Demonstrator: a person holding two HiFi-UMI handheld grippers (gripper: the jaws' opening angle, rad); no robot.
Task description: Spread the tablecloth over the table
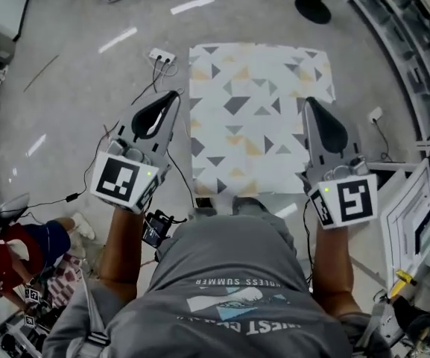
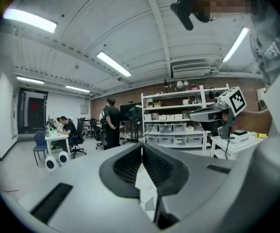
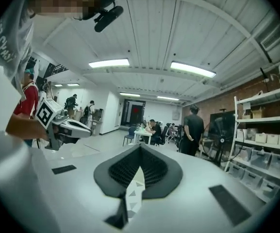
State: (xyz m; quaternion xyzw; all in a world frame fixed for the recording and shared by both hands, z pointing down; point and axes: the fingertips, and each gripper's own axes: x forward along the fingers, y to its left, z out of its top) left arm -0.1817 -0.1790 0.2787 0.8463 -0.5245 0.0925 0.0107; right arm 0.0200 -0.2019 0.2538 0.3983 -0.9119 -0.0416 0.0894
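The tablecloth (image 1: pixel 252 125), white with grey and tan triangles, shows as a broad rectangle in front of me in the head view. My left gripper (image 1: pixel 176 95) is at its left edge and my right gripper (image 1: pixel 308 103) near its right edge, both raised and pointing roughly level. In the left gripper view the jaws (image 2: pixel 141 149) are shut on a fold of the cloth (image 2: pixel 145 188). In the right gripper view the jaws (image 3: pixel 140 149) likewise pinch a strip of cloth (image 3: pixel 135 191). I see no table under the cloth.
On the floor to the left lie a power strip (image 1: pixel 162 56) and cables. A round stand base (image 1: pixel 313 9) sits at the far right and shelving (image 1: pixel 423 66) runs along the right. A person in red (image 1: pixel 6 248) is at the lower left.
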